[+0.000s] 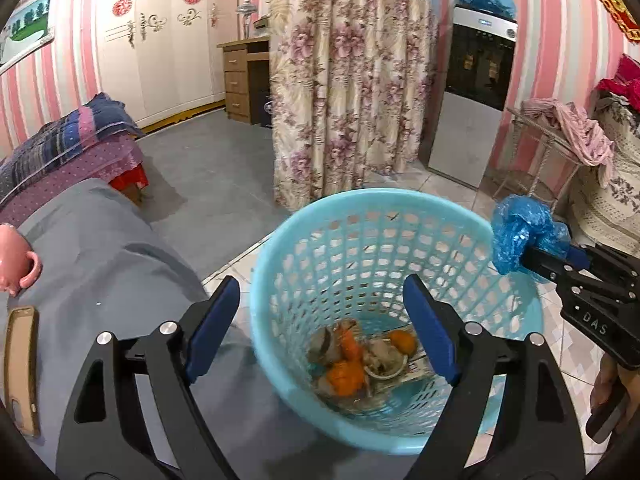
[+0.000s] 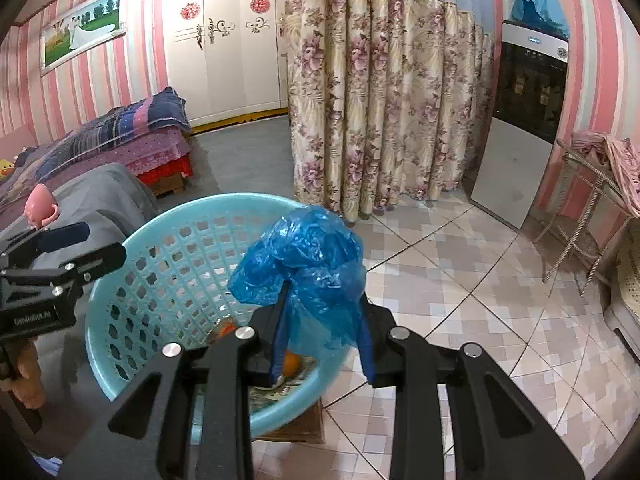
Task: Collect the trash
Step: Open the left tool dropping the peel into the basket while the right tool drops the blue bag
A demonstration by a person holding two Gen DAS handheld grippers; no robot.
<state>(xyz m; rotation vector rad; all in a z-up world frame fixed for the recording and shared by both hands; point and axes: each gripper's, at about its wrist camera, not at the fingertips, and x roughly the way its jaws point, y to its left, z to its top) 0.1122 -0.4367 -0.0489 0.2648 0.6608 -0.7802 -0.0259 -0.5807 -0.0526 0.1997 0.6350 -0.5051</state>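
Tiled floor [image 2: 460, 280]; basket [image 1: 280, 264] trash [image 1: 352, 356] indistinct, bag [image 2: 308, 260] hides more.

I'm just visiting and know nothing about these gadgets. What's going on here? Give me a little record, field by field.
Place: a bedroom with a floral curtain
Bin: light blue basket, open-topped, beside a grey-covered surface
In the bin: orange peel and other scraps
Left gripper: jaws wide apart over the basket, nothing between them
Right gripper: closed on a crumpled blue plastic bag, at the basket's rim
Nearby: pink mug on the grey surface
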